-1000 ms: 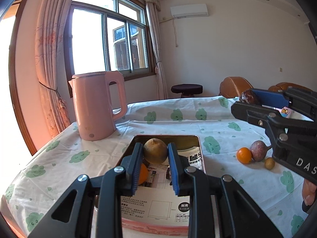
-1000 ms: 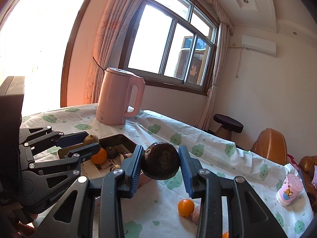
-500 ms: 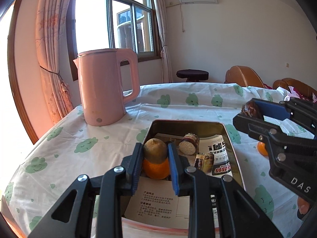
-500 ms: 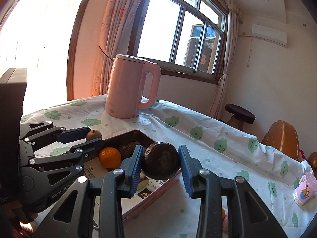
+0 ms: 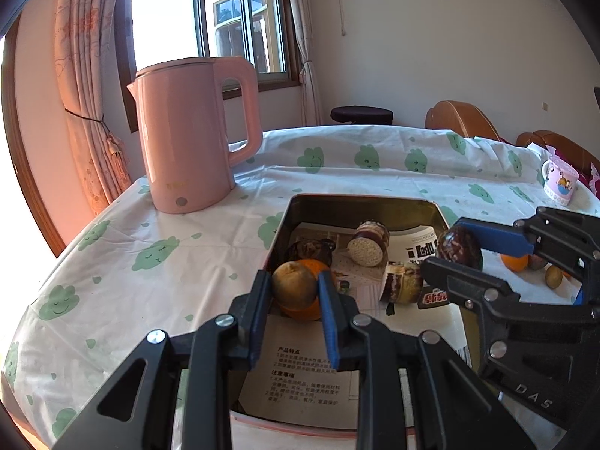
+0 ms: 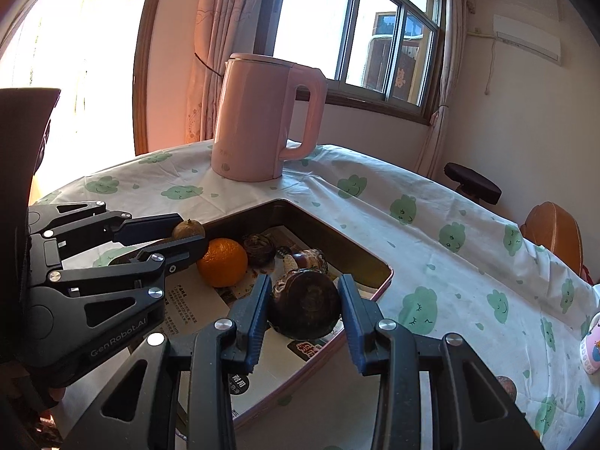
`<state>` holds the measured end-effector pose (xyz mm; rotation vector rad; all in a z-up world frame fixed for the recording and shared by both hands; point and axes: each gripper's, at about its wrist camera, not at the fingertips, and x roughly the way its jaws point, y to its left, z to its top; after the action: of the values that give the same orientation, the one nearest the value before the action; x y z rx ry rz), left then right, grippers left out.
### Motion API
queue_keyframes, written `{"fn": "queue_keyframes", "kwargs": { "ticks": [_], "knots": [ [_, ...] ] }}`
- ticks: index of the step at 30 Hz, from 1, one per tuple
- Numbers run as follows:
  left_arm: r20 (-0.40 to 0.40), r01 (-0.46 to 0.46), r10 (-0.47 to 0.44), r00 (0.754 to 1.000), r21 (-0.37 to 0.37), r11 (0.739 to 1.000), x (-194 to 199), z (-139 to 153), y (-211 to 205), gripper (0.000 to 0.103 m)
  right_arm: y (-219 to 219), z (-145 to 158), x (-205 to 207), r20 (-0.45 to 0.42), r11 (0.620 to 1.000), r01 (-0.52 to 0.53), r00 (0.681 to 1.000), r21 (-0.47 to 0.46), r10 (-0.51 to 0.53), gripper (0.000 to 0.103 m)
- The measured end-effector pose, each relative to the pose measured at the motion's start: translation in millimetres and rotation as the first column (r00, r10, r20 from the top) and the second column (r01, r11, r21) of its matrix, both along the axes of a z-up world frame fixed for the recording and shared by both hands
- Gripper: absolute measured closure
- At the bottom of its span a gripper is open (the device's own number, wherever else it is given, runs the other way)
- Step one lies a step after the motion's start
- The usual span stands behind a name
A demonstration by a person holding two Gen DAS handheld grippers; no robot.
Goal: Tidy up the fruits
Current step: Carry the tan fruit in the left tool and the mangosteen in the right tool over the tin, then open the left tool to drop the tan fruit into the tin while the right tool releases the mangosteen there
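While gripping fruit, both hand-held grippers over tray; kettle behind

We are looking at a window that is letting in strong daylight. Pink curtains are hanging beside the window. Right of the window, an air conditioner is sitting high on the white wall; below, a dark stool and brown chairs are standing.

Left gripper jaws clamp brownish fruit over tray
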<state>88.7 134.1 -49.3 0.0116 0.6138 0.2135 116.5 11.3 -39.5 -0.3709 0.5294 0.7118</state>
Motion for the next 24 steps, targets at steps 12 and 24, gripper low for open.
{"fn": "queue_keyframes", "kwargs": {
  "ticks": [12,24],
  "knots": [
    [-0.002,-0.013,0.013,1.0,0.025,1.0,0.1,-0.6,-2.0,0.073,4.0,-16.6,3.4,-0.075,1.0,-0.014,0.997,-0.027,0.012,0.064],
    [0.082,-0.012,0.012,0.997,-0.001,1.0,-15.7,15.1,-18.9,0.04,-28.3,-6.0,-2.6,-0.055,0.999,0.036,0.998,0.028,-0.034,0.051]
  ]
}}
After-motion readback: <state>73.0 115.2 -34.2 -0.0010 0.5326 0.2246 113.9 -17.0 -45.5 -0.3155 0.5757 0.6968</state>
